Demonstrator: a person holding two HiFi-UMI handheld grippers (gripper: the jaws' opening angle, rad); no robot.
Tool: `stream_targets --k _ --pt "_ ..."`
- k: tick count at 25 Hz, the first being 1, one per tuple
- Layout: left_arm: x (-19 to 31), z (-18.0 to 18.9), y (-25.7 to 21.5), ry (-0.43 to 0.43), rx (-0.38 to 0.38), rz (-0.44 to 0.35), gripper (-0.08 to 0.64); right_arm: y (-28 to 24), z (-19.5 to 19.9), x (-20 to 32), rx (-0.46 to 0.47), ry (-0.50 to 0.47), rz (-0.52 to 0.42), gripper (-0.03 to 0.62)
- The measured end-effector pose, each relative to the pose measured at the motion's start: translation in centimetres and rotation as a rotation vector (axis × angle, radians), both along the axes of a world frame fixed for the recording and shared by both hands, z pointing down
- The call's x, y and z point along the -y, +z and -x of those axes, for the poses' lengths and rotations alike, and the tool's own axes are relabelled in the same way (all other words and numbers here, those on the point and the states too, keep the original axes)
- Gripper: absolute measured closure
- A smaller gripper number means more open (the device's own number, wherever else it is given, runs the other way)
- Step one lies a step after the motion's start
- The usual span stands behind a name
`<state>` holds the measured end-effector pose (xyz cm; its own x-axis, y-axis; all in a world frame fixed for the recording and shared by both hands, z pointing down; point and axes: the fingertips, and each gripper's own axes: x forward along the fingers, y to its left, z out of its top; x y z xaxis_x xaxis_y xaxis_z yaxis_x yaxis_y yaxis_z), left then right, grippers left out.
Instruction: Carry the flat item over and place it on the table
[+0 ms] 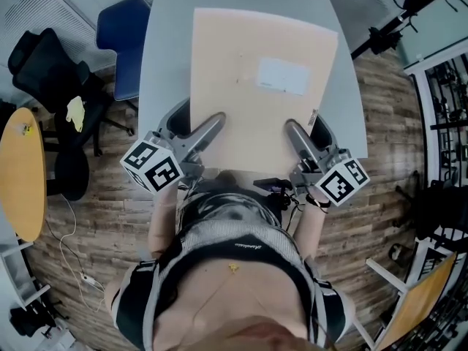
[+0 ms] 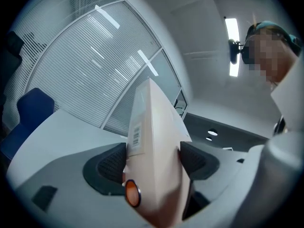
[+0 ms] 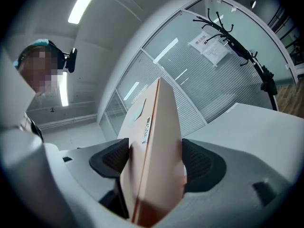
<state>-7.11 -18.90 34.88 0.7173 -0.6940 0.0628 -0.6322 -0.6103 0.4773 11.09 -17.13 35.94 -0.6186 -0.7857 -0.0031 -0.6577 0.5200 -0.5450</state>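
The one container here is the flat carton (image 1: 241,115) you carry, and it is closed, so what lies inside cannot be seen. It hangs over the grey table (image 1: 164,64), covering most of the top. Its near edge is at your body and reaches past the table's near edge. No view shows whether its underside touches the top.

Your left tongs (image 1: 212,123) are clenched on the carton's near left corner. In the left gripper view both dark pads press against its faces (image 2: 154,160). Your right tongs (image 1: 294,130) grasp the near right corner the same way, with the carton wedged between the pads (image 3: 154,159).

The carton is thin, broad and pale peach-tan, with clean square edges. A white label (image 1: 284,75) lies on its upper face toward the far right. A narrow barcode sticker (image 2: 136,134) runs along the edge seen by the left tongs, and a similar small strip (image 3: 146,129) shows on the edge by the right tongs. A small round orange disc (image 2: 132,194) sits low at the near end beside the left pad.

A blue chair (image 1: 124,39) stands at the table's far left corner.
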Motion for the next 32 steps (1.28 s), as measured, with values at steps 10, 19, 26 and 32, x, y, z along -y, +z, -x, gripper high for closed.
stream_targets --k 10,19,26,32 --pt "2.9 1.2 0.4 0.046 -0.007 0.006 0.209 0.2 1.3 2.0 -0.013 0.053 0.006 0.262" --pt "3.7 1.8 -0.1 0.015 -0.015 -0.005 0.209 -0.4 1.8 3.3 -0.018 0.025 -0.005 0.264" --pt "4.2 1.1 -0.1 -0.011 -0.017 -0.005 0.209 -0.4 1.0 4.3 -0.015 -0.003 -0.005 0.264" --pt "4.7 0.0 -0.1 -0.004 -0.02 -0.003 0.209 -0.4 0.0 4.7 -0.017 0.003 -0.004 0.264"
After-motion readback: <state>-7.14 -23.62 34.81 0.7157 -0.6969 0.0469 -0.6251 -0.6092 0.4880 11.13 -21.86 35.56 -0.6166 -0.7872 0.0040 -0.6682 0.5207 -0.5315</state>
